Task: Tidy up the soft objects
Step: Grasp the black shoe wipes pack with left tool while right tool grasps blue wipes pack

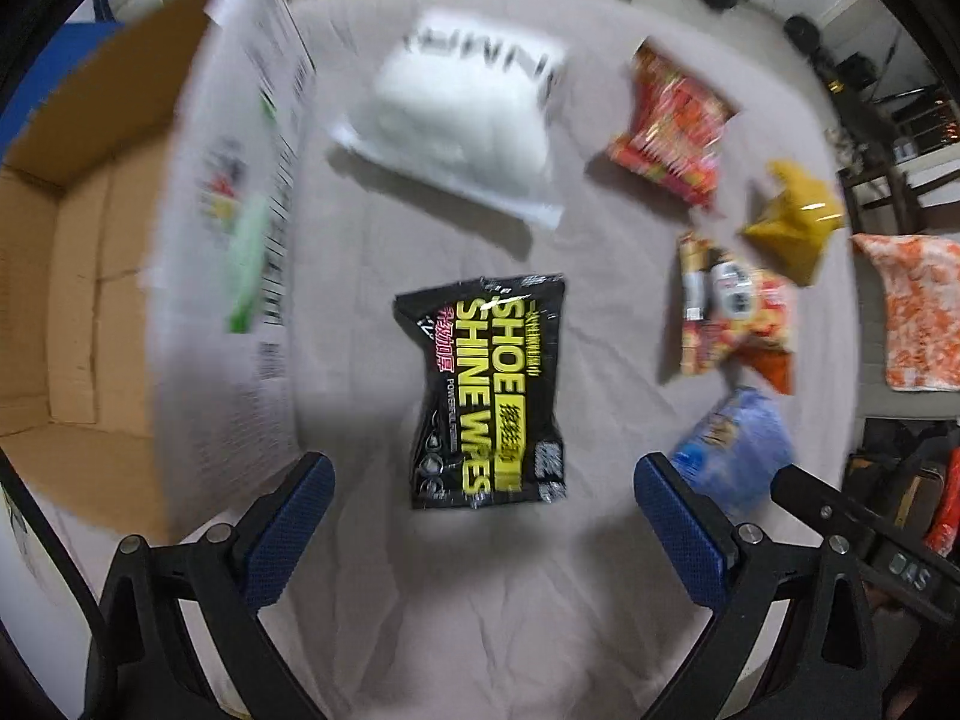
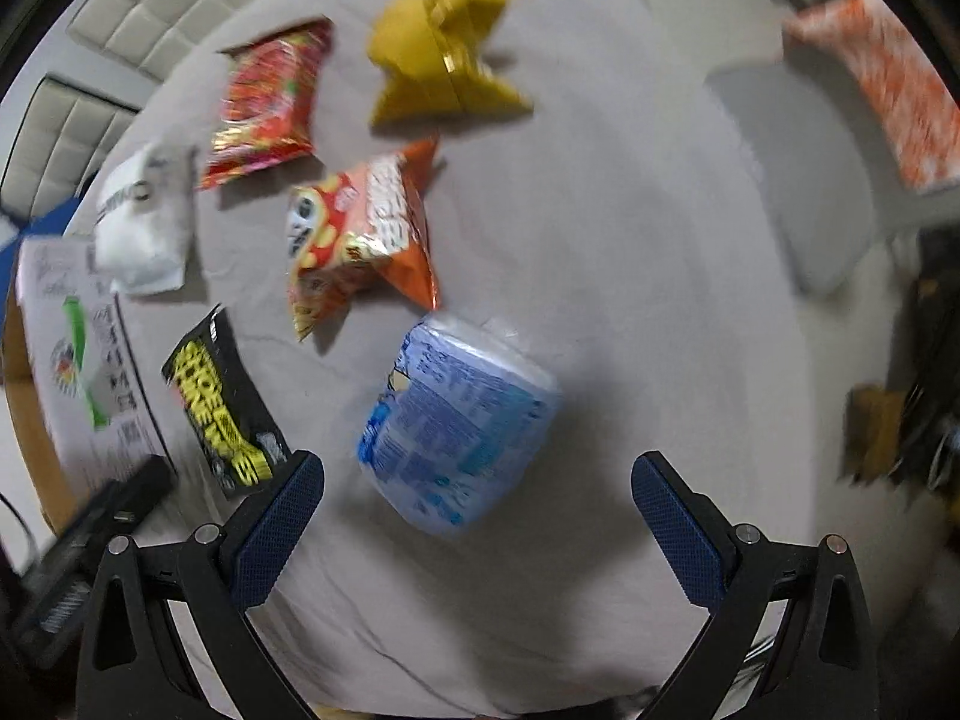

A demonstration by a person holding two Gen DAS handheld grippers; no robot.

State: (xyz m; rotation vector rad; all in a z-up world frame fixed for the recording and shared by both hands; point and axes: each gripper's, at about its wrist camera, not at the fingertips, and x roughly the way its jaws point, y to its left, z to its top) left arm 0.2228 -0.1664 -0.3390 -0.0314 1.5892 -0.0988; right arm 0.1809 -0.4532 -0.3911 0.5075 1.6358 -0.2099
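Note:
Several soft packs lie on a pale bedsheet [image 1: 480, 600]. A black shoe shine wipes pack [image 1: 489, 390] lies just ahead of my open, empty left gripper [image 1: 483, 510]; it also shows in the right wrist view [image 2: 225, 408]. A blue tissue pack [image 2: 456, 420] lies just ahead of my open, empty right gripper [image 2: 477, 510], and shows in the left wrist view [image 1: 735, 450]. Farther off lie a white bag [image 1: 474, 126], a red snack bag [image 1: 675, 126], a yellow bag [image 1: 792, 222] and an orange snack bag [image 2: 366, 228].
An open cardboard box [image 1: 72, 300] with a white printed flap [image 1: 240, 228] stands at the left. An orange-and-white patterned cloth [image 2: 882, 90] lies at the bed's right edge. Dark clutter [image 1: 900, 498] sits beyond the bed on the right.

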